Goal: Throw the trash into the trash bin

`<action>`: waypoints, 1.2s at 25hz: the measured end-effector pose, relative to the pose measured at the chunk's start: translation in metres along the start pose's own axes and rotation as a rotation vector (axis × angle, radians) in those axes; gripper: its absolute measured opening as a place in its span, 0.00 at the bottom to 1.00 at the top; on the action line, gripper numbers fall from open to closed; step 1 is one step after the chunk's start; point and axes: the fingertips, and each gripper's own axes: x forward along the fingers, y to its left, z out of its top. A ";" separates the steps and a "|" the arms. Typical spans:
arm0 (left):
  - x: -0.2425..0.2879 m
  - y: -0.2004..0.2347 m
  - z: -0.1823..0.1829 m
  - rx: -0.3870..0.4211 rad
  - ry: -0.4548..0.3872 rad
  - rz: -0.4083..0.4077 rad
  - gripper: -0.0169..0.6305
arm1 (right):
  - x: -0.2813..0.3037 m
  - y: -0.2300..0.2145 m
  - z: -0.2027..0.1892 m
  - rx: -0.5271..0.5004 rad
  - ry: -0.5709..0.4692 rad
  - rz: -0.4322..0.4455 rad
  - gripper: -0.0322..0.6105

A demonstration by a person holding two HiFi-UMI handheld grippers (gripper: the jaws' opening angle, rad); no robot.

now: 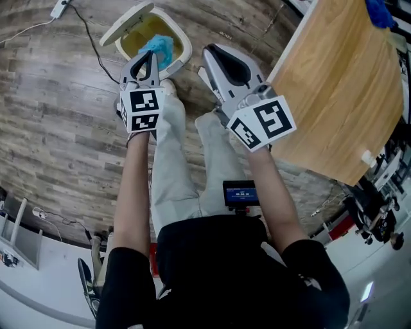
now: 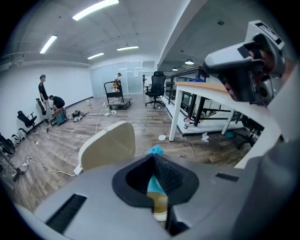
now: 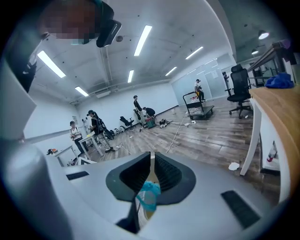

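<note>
Nearest the lens is the person's black shirt (image 1: 218, 270), with a small lit screen (image 1: 241, 193) just above it and pale trousers (image 1: 172, 167) running up the middle of the head view.

At upper centre stands the trash bin (image 1: 187, 50), a cream oval tub with its lid (image 1: 131, 16) tipped back to the upper left and a yellowish lining (image 1: 142, 33) inside. The blue trash (image 1: 158, 46), crumpled and thin, hangs over the bin's opening. The left gripper (image 1: 153, 56) has its jaws pinched onto it, and a tuft pokes out past the tips.

The right gripper (image 1: 209, 53), just right of the bin, has its jaws drawn together at the tips. In its own view a teal scrap (image 3: 149, 192) shows low in the slit. I cannot tell whether it is pinched there or lies beyond.

Grey-brown wood planks make up the floor (image 1: 58, 115), crossed by a black cable (image 1: 90, 38). A light wooden tabletop (image 1: 334, 83) fills the upper right. Both gripper views show a wide office with strip lights, chairs and distant people.
</note>
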 end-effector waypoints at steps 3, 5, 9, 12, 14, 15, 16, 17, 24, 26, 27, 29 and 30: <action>0.026 0.006 -0.033 -0.023 0.028 -0.008 0.05 | 0.016 -0.006 -0.024 0.009 0.026 0.000 0.08; 0.038 0.008 -0.048 -0.047 0.038 -0.006 0.05 | 0.023 -0.011 -0.034 0.019 0.032 -0.005 0.08; 0.047 0.007 -0.050 -0.054 0.019 -0.013 0.05 | 0.032 -0.014 -0.047 0.031 0.039 0.000 0.08; 0.047 0.006 -0.048 -0.069 0.006 -0.040 0.05 | 0.034 -0.014 -0.051 0.035 0.043 0.002 0.08; 0.047 0.006 -0.048 -0.097 -0.003 -0.058 0.07 | 0.034 -0.016 -0.053 0.035 0.050 -0.001 0.08; 0.048 0.006 -0.047 -0.108 -0.007 -0.063 0.11 | 0.034 -0.018 -0.053 0.034 0.053 -0.003 0.08; 0.048 0.006 -0.047 -0.113 -0.009 -0.066 0.12 | 0.035 -0.019 -0.053 0.032 0.053 -0.004 0.08; 0.049 0.007 -0.047 -0.112 -0.009 -0.067 0.12 | 0.035 -0.020 -0.053 0.032 0.052 -0.005 0.08; 0.049 0.004 -0.047 -0.121 -0.011 -0.077 0.22 | 0.037 -0.020 -0.053 0.039 0.049 0.000 0.08; 0.046 0.000 -0.049 -0.127 -0.011 -0.083 0.22 | 0.037 -0.017 -0.052 0.033 0.046 0.008 0.08; 0.043 -0.003 -0.050 -0.131 -0.012 -0.084 0.22 | 0.036 -0.016 -0.051 0.028 0.044 0.010 0.08; 0.037 -0.007 -0.049 -0.138 -0.015 -0.085 0.21 | 0.033 -0.015 -0.046 0.016 0.033 0.010 0.08; 0.032 -0.008 -0.048 -0.142 -0.016 -0.092 0.21 | 0.030 -0.013 -0.041 0.012 0.024 0.010 0.08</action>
